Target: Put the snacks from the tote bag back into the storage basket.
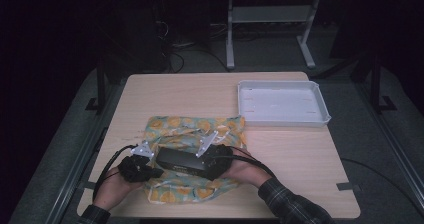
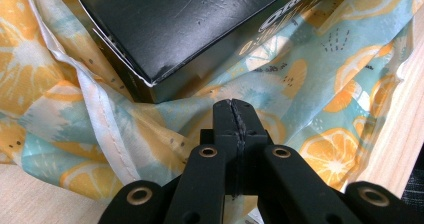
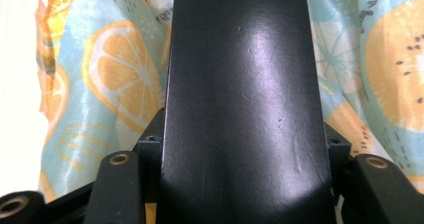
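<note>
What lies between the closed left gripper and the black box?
In the left gripper view, only the lemon-print cloth lies between the left gripper and the black box; the closed jaws stop short of the box's corner.

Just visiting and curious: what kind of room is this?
Probably a lab or workshop test bench: a plain wooden table under dim light, metal frame stands behind, cables on the floor.

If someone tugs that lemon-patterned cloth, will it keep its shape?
Probably not: the cloth already lies rumpled in folds, so it looks floppy. With the black box resting on it, a pull would likely drag or bunch it.
</note>
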Demonstrator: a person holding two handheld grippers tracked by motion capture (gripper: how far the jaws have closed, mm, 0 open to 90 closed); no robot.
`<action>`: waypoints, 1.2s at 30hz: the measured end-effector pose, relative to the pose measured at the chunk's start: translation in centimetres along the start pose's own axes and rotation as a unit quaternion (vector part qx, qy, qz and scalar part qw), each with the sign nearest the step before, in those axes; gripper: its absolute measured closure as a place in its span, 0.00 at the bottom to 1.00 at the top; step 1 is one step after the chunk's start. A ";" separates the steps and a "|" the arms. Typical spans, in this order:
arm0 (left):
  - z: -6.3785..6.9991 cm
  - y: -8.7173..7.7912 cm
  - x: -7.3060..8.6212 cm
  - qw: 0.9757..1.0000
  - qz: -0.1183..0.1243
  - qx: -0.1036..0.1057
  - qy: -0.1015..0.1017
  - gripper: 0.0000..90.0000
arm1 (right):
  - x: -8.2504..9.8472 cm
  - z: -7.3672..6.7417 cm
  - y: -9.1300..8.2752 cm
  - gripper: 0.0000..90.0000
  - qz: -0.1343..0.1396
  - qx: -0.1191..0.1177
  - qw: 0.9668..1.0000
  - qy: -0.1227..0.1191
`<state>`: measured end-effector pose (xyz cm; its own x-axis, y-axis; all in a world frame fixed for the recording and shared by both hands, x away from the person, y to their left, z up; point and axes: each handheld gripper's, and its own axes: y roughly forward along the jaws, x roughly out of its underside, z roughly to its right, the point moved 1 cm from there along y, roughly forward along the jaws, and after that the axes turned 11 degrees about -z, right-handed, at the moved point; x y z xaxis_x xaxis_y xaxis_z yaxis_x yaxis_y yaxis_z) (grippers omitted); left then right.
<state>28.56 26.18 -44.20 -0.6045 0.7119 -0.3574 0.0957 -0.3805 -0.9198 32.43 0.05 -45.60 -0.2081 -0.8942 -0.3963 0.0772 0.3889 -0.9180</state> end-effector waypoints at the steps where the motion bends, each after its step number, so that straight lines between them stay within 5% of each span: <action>1: 0.0 0.0 0.0 1.000 0.000 0.001 0.000 1.00 | 0.0 0.0 -0.1 0.46 0.002 0.000 1.000 -0.001; 27: 0.0 0.0 -0.1 1.000 0.002 0.000 0.002 1.00 | -0.1 0.7 -5.7 0.46 0.064 -0.004 0.998 0.020; 36: 0.1 -1.1 -0.2 0.999 0.045 0.015 -0.003 0.89 | 0.4 1.3 -7.4 0.46 0.067 0.003 0.997 0.026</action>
<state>28.49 26.34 -43.11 -0.5987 0.6706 -0.4381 0.1273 -0.4604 -0.8786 33.00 -3.50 -39.02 -0.2456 -0.8211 -0.5152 0.1132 0.5035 -0.8565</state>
